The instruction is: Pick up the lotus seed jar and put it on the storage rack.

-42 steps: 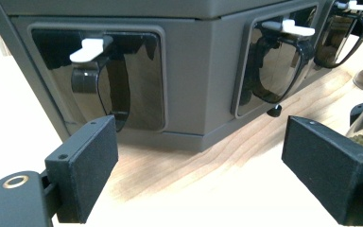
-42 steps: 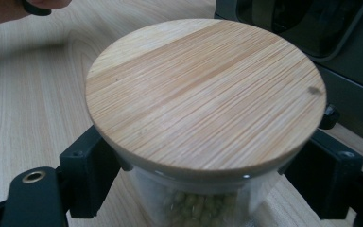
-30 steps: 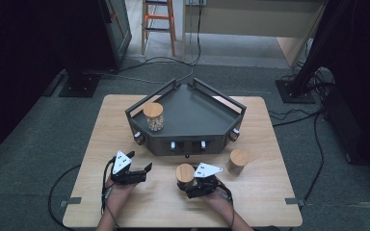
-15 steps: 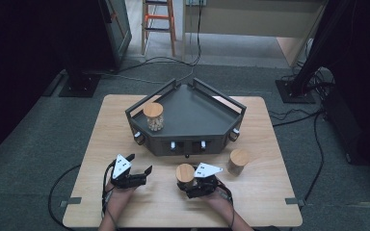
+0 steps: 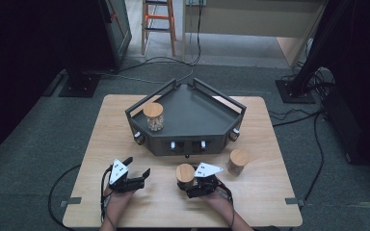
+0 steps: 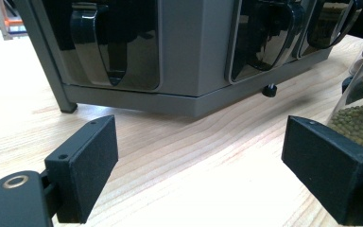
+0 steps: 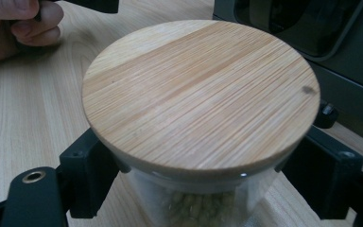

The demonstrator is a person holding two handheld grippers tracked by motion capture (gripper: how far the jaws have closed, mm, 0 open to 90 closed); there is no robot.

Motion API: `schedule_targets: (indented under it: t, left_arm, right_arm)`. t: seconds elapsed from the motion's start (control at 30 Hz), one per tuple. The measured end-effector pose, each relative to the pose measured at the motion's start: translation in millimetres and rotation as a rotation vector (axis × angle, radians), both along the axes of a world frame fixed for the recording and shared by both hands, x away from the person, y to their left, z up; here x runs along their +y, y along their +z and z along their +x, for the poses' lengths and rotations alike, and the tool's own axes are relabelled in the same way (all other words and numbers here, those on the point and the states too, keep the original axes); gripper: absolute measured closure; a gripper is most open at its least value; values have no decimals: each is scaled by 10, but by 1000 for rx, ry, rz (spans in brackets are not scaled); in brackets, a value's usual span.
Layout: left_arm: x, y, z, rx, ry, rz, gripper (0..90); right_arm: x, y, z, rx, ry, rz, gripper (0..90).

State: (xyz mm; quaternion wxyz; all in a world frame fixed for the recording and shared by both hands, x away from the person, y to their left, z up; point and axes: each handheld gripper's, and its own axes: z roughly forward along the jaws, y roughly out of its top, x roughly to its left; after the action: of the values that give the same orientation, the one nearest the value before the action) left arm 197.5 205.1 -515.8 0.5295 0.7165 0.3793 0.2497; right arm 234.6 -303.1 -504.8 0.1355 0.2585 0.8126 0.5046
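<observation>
My right gripper [image 5: 189, 182] is clamped on a glass jar [image 5: 185, 174] with a bamboo lid [image 7: 201, 94]; in the right gripper view my jaws press the glass on both sides just under the lid, and greenish beans show inside. The jar stands on the wooden table [image 5: 270, 192], near the front edge, just in front of the dark grey tray stand [image 5: 192, 113]. My left gripper [image 5: 137, 174] rests low over the table to the left of the jar, jaws wide apart with bare wood between them. A second lidded jar [image 5: 238, 161] stands to the right of mine, close to the stand's near right corner. A third jar [image 5: 153, 116] sits up on the stand's tray, at its left side.
</observation>
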Motion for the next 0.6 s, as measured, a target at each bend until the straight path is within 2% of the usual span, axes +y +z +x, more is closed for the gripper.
schedule_targets:
  t: [0.27, 0.43, 0.6]
  left_arm:
    - [-14, -40, -32, -5, -9, 8, 114]
    - [-52, -43, -54, -29, -36, 52, 114]
    - [-13, -68, -66, -32, -33, 27, 114]
  right_arm:
    - [4, 1, -3, -1, 0, -2, 181]
    - [16, 6, -7, -3, -1, -9, 181]
    - [27, 13, -6, -1, -3, -14, 181]
